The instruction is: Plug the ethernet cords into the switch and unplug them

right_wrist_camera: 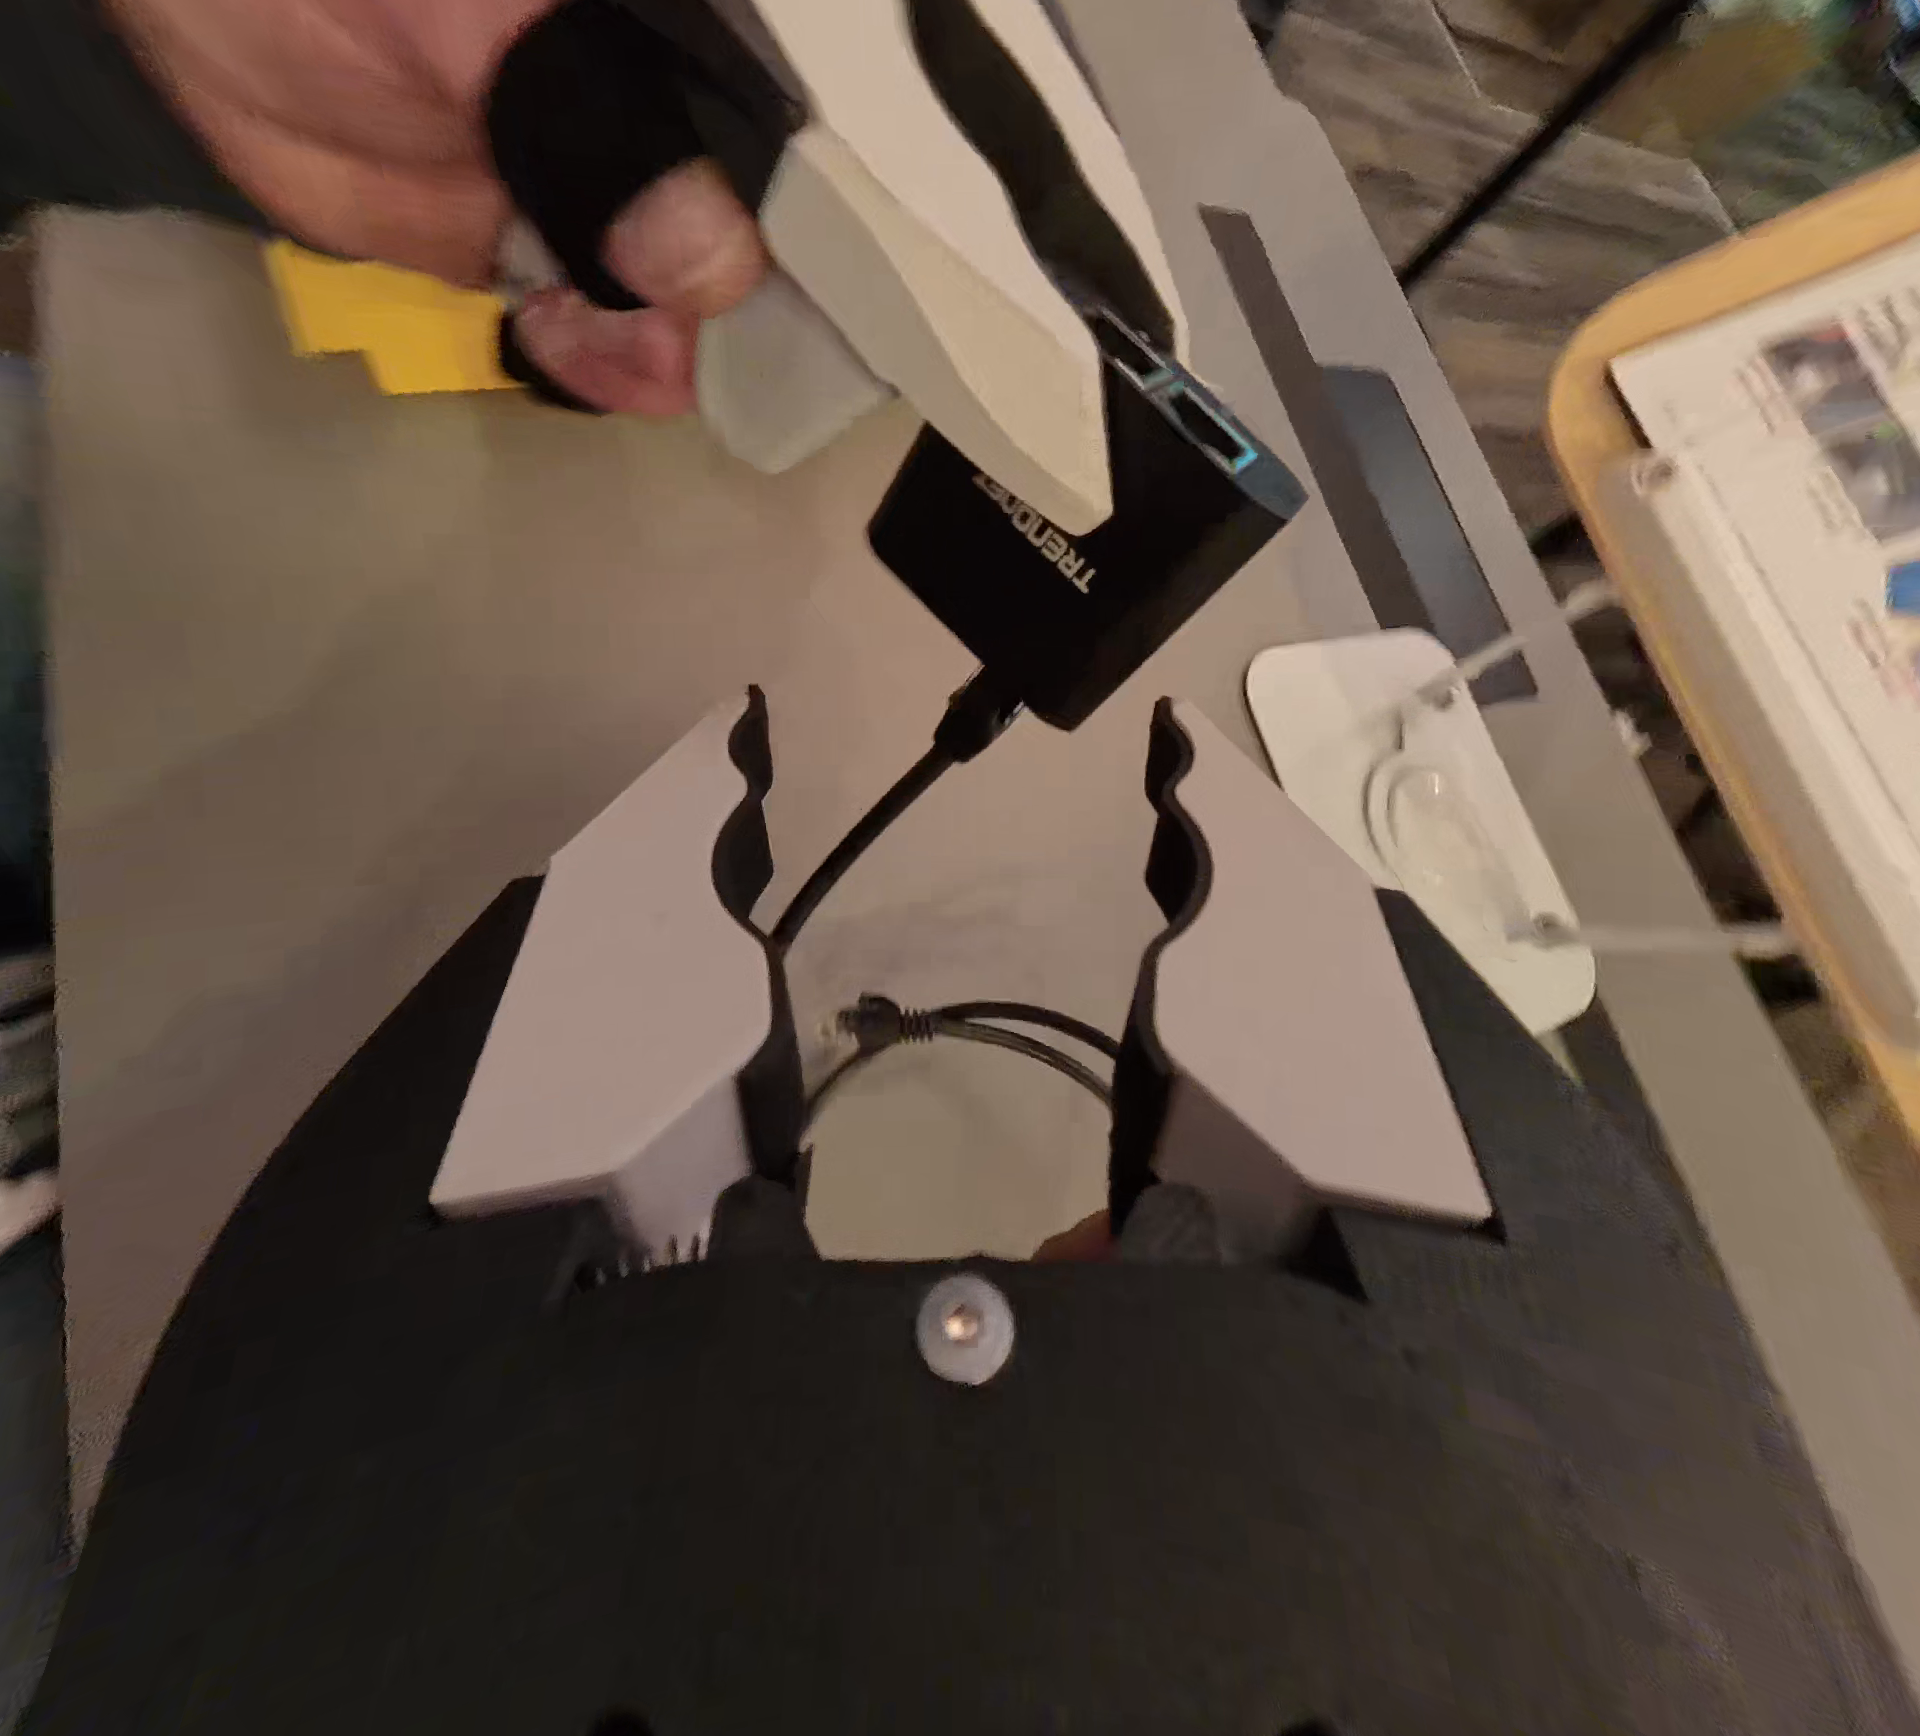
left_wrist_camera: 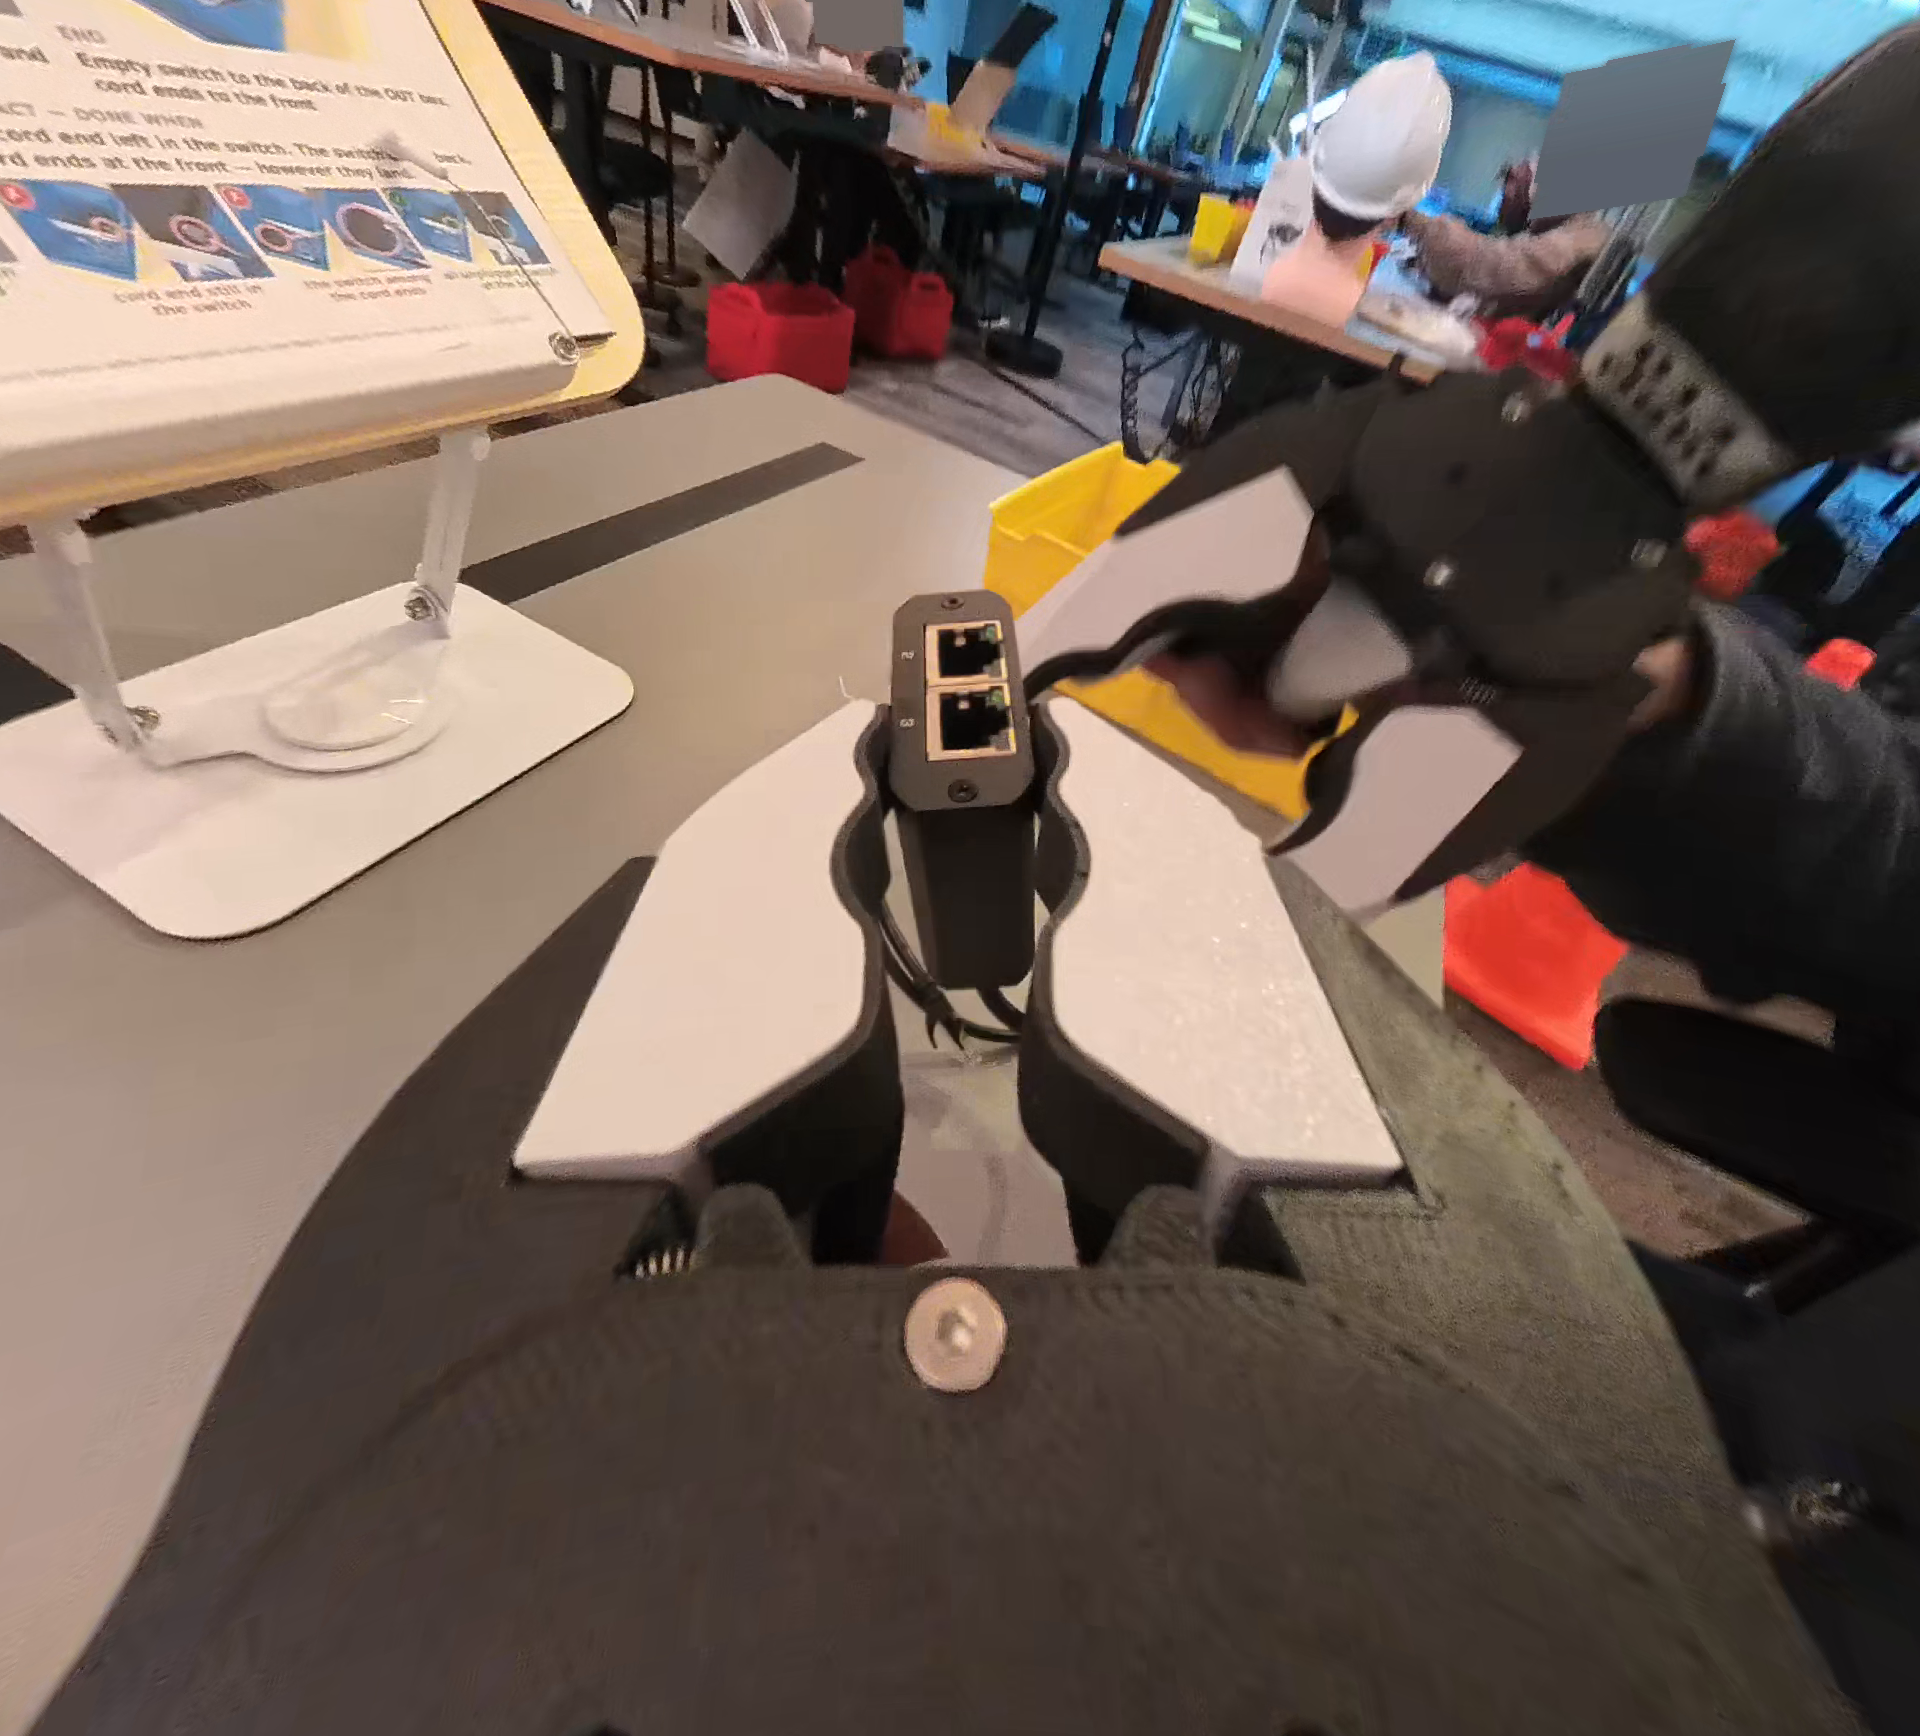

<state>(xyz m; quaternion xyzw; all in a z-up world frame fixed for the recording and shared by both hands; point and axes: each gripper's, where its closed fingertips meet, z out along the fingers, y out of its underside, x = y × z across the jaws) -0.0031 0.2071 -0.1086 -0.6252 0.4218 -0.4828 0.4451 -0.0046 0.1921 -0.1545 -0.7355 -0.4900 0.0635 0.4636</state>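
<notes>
While the switch is held off the table, nothing is plugged into the two ports that show.

Left gripper (left_wrist_camera: 958, 751): clamped on the black switch (left_wrist_camera: 961, 730), ports facing away from it.

Right gripper (right_wrist_camera: 961, 720): jaws wide, empty — just beneath the switch's cabled end.

Cord (right_wrist_camera: 987, 1026): loose plug on the grey table (right_wrist_camera: 364, 699), framed between the right fingers.

Step in hand: likely fetching a cord to plug in.

Next move: lower, close on the plug, then line it up with a port — squarely.

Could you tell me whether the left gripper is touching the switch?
Touching: the left wrist view shows the left gripper clamped on both sides of the switch.
</notes>
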